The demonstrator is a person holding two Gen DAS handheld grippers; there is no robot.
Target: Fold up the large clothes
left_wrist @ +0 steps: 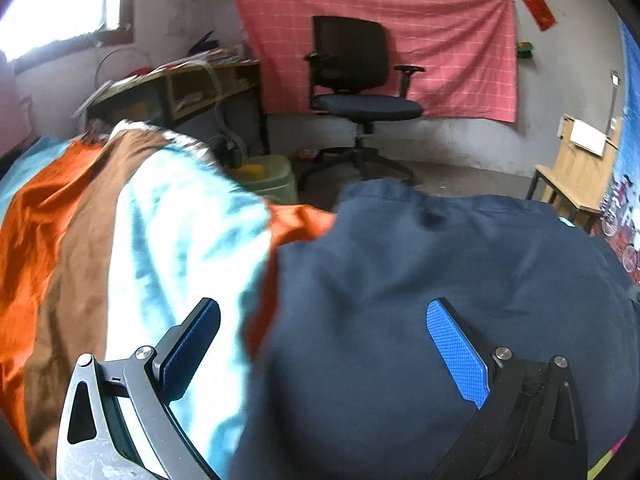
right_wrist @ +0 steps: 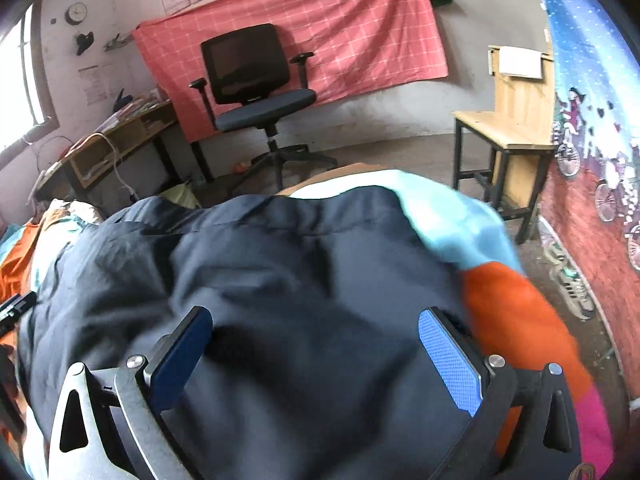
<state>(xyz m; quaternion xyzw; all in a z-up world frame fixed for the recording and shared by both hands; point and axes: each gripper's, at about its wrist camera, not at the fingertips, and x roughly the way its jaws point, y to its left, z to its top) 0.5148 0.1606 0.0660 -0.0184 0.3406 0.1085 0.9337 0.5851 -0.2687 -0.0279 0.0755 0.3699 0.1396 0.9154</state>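
Cloth filled the lower half of both wrist views: a navy garment [left_wrist: 420, 280] lay spread over a bed cover [left_wrist: 120, 240] patterned in orange, brown and pale blue. Its far hem, a stitched band, ran across the middle of the right wrist frame. The left claw [left_wrist: 324, 344] hovered over the garment's left edge with both pads wide apart, gripping nothing; the right claw [right_wrist: 316, 352] likewise stood released above the garment's middle. The fabric looked thin, limp and light, creasing easily, so it would likely sag and drag rather than hold shape. Best purchase seemed the seamed hem or the outer corners, pinched through both layers, one claw to each side.
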